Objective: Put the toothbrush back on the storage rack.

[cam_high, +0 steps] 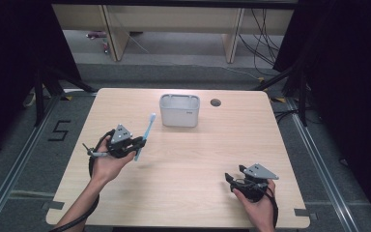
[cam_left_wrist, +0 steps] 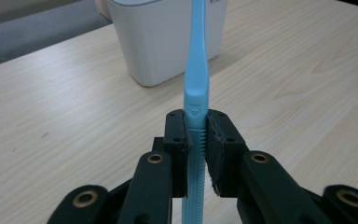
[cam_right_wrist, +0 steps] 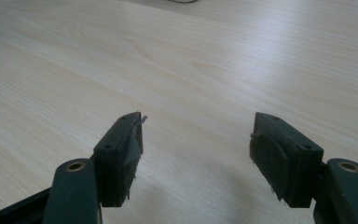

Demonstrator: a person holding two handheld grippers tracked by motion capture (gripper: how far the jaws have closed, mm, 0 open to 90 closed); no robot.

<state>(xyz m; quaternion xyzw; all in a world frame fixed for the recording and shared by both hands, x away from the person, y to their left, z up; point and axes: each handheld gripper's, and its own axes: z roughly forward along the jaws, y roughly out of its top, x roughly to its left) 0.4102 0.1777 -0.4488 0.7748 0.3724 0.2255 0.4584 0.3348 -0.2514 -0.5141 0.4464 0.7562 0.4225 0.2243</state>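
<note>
Clamping a light blue toothbrush [cam_left_wrist: 196, 84], the left gripper [cam_high: 138, 143] has its pads pressed on the ribbed part of the handle. In the left gripper view the brush head runs off the top edge, and the handle's lower end is cut off at the bottom between the jaws. In the high view the toothbrush [cam_high: 145, 136] stands tilted, its head up and beyond the gripper, toward the white bin [cam_high: 179, 110]. The bin sits ahead of the left gripper's jaws, near but apart, with bare table [cam_high: 193, 159] between them. To the right, well apart, the right gripper [cam_high: 234, 178] rests near the table's near edge, jaws spread wide with nothing between them [cam_right_wrist: 196, 149]. Bare wood lies ahead of those jaws.
</note>
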